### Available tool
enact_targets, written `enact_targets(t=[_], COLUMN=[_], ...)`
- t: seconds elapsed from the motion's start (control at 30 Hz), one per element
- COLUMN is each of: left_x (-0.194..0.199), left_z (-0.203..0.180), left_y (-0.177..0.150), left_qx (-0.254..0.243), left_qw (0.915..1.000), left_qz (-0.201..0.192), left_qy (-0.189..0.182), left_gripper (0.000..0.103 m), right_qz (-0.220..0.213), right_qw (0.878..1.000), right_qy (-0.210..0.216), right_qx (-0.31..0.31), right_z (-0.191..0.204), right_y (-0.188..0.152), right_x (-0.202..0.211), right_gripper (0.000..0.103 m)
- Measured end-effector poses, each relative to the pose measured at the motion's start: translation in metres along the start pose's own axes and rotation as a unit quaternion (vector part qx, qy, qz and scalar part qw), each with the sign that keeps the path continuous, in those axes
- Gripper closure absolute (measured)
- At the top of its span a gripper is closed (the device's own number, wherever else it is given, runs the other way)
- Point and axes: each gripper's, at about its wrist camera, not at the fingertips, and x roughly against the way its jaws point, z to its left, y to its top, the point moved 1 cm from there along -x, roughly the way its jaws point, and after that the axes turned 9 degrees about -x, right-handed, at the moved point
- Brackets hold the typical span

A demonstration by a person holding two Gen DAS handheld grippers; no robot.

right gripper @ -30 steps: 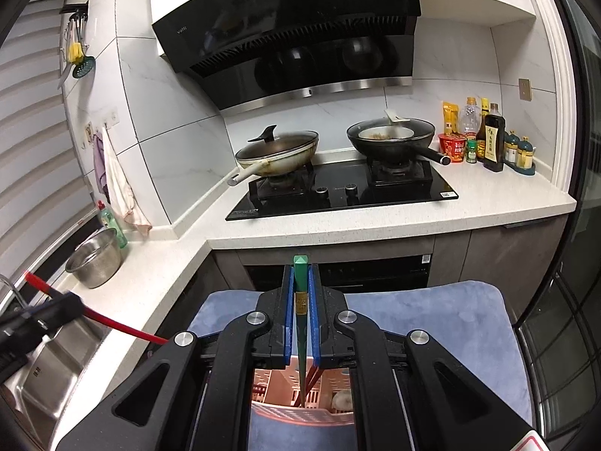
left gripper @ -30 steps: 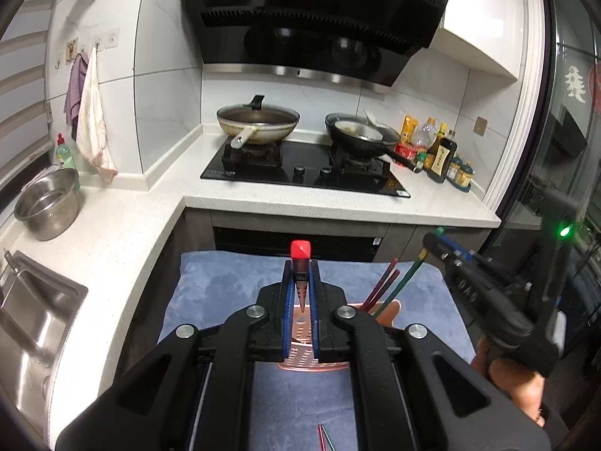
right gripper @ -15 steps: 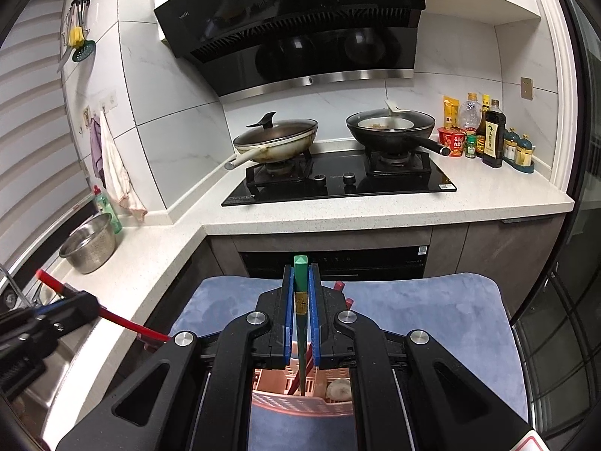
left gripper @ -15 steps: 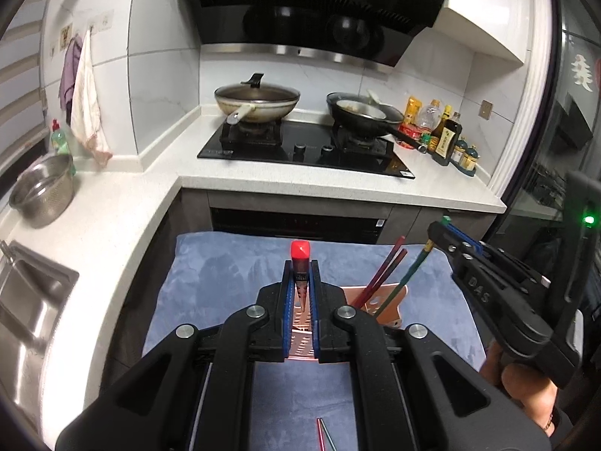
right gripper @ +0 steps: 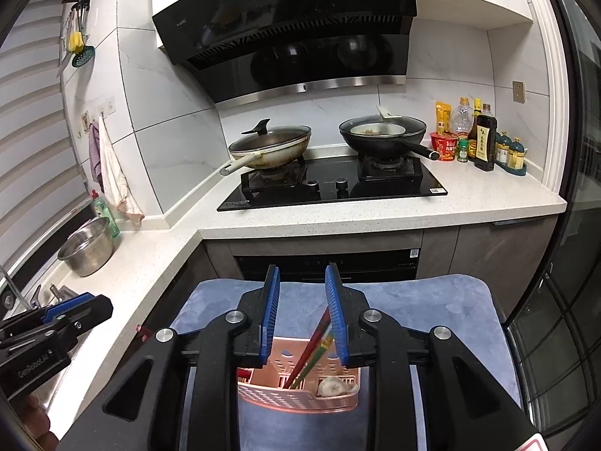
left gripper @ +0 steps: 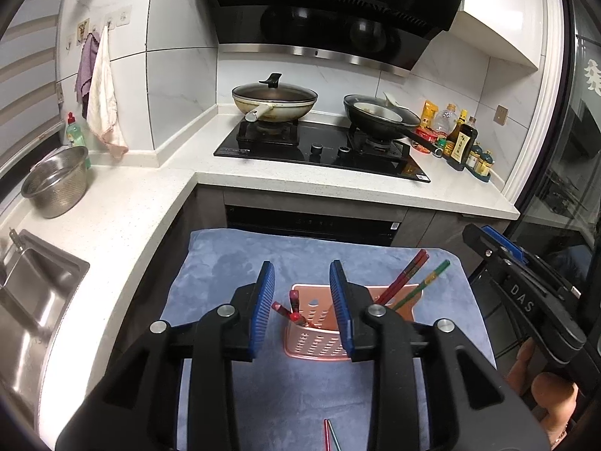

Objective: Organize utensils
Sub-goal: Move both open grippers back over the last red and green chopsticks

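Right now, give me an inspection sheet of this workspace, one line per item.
Surface: blue mat in front of the white counter.
Job's things: pink caddy on the mat, holding red chopsticks, a green chopstick and red-handled utensils; two more sticks lie loose on the mat nearer the camera.
Clutter: a pale round item in the caddy, unclear what.
Grippers: left tongs and right tongs have both just been opening; pads press on nothing.
Cables: nothing seen.
Surroundings: lidded wok, black pan, steel colander, sink, sauce bottles.
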Motion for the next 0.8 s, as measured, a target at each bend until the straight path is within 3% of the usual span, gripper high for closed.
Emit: enact_targets(t=[0.27, 0.8], left_x=[0.013, 0.028], left_z=[-0.003, -0.016], left_y=[-0.018, -0.091], left_qx=[-0.011, -0.012], left_qw=[0.9999, 0.9993], left_qz=[-0.003, 0.033], left_qy=[0.01, 0.008], left_gripper=[0.07, 0.07], right_qz=[0.007, 0.059], right_qw=[1.0, 0.998], right_qy=[0.001, -0.012], right_qx=[0.006, 0.006], right_z=[-0.003, -0.033], right_y=[-0.022, -0.12], right_x=[0.018, 0.064], right_gripper=[0.072, 0.068])
